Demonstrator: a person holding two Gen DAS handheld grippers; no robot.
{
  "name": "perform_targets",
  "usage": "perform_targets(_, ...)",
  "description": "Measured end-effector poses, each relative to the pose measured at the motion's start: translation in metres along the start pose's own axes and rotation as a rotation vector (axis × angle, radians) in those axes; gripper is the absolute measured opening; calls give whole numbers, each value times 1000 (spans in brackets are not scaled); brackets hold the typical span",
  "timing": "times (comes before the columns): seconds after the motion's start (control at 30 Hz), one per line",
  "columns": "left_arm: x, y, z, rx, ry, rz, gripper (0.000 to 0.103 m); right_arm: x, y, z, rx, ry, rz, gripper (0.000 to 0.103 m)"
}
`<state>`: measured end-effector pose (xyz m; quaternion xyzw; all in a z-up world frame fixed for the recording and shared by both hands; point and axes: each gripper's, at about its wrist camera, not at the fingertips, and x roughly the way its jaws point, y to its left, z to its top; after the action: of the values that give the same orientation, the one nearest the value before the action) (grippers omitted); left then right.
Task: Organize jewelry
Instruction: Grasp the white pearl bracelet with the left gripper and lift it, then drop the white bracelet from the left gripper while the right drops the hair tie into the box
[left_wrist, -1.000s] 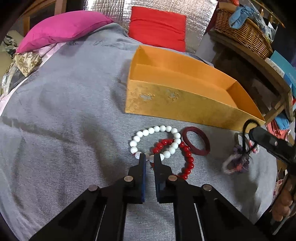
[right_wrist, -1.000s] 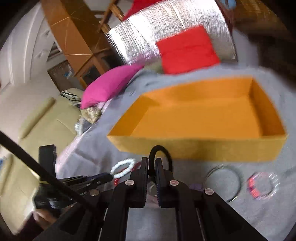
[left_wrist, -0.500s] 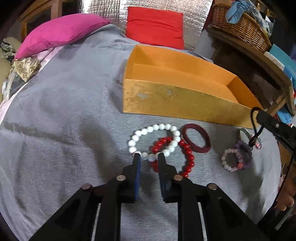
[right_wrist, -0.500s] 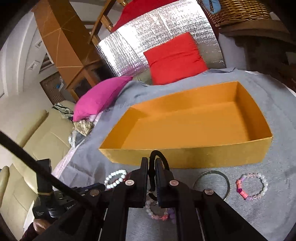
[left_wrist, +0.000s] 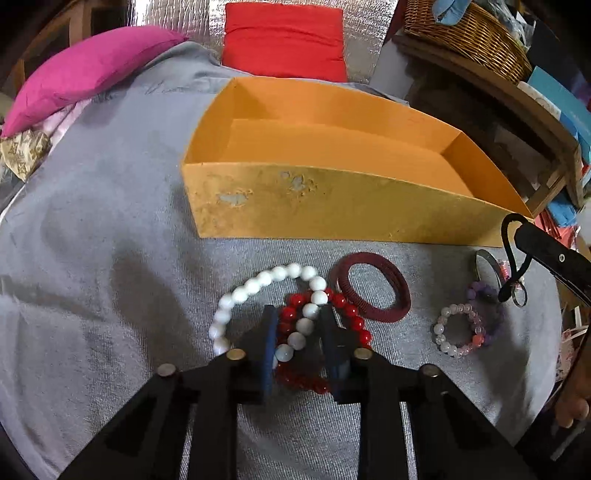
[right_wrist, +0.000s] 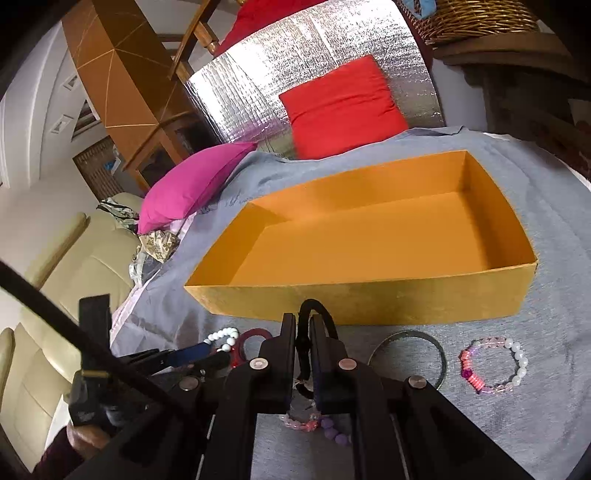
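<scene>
An empty orange box (left_wrist: 332, 206) (right_wrist: 369, 295) lies on the grey cloth. In front of it lie a white bead bracelet (left_wrist: 258, 286), a red bead bracelet (left_wrist: 354, 321) and a dark red hair band (left_wrist: 371, 291). My left gripper (left_wrist: 299, 332) is open, low over the cloth, its fingers on either side of the overlapping white and red beads. My right gripper (right_wrist: 303, 325) is shut on a black hair tie (right_wrist: 314, 308) with a small metal ring and holds it above the cloth, just before the box; it also shows in the left wrist view (left_wrist: 532, 243).
A pale pink and purple bead bracelet (left_wrist: 461, 328) lies right of the hair band. A metal bangle (right_wrist: 406, 354) and a pink and white bracelet (right_wrist: 493, 365) lie further right. Pink (left_wrist: 85, 70) and red (left_wrist: 284, 37) pillows lie behind the box. A wicker basket (left_wrist: 465, 33) stands at the back right.
My left gripper has opened and moved forward so its fingers straddle the white and red beads. My right gripper has lifted the black hair tie up towards the box.
</scene>
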<state>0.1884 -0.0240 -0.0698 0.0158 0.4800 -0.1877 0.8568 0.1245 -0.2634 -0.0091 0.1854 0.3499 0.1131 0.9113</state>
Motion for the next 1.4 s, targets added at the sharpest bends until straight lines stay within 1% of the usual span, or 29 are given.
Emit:
perform_targets(0.07, -1, 1, -2, 2, 4, 19, 10, -1, -2, 1, 3, -4, 1, 8)
perform_targets(0.13, -3, 3, -1, -13, -1, 16, 10, -2, -3, 3, 4, -12, -1, 8)
perform_targets(0.33, -24, 15, -3, -62, -66, -15, 10, -10, 0, 4, -13, -53, 13, 8)
perform_targets(0.4, -32, 23, -4, -86, -87, -40, 10, -12, 2, 4, -20, -66, 13, 8)
perform_targets(0.47, -39, 31, -2, -101, -100, -85, 10, -14, 3, 4, -23, -78, 16, 8)
perform_targets(0.5, -41, 33, -4, -100, -100, -94, 10, -14, 4, 4, -24, -81, 17, 8)
perform_targets(0.57, -40, 35, -5, -103, -93, -87, 10, -13, 5, 3, -32, -80, 12, 8)
perform_targets(0.6, -37, 31, -4, -104, -84, -86, 10, -11, 6, 2, -34, -77, 9, 8)
perform_targets(0.73, -22, 39, -7, -139, -11, -100, 10, -7, 8, 1, -41, -68, 3, 8)
perform_targets(0.8, -22, 43, -8, -147, -15, -92, 10, -6, 10, 1, -48, -72, -1, 8)
perform_targets(1.0, -36, 53, -8, -179, -75, -70, 10, -9, 10, 2, -48, -92, 1, 8)
perform_targets(1.1, -49, 54, -2, -189, -127, -74, 9, -13, 10, 7, -52, -120, -1, 8)
perform_targets(1.23, -75, 51, 6, -203, -210, -136, 9, -22, 3, 21, -30, -185, 4, 8)
perform_targets(1.3, -93, 44, 18, -191, -273, -153, 9, -25, -2, 27, -13, -217, -4, 8)
perform_targets(1.4, -111, 31, 34, -158, -339, -192, 9, -26, -12, 40, 32, -256, 10, 8)
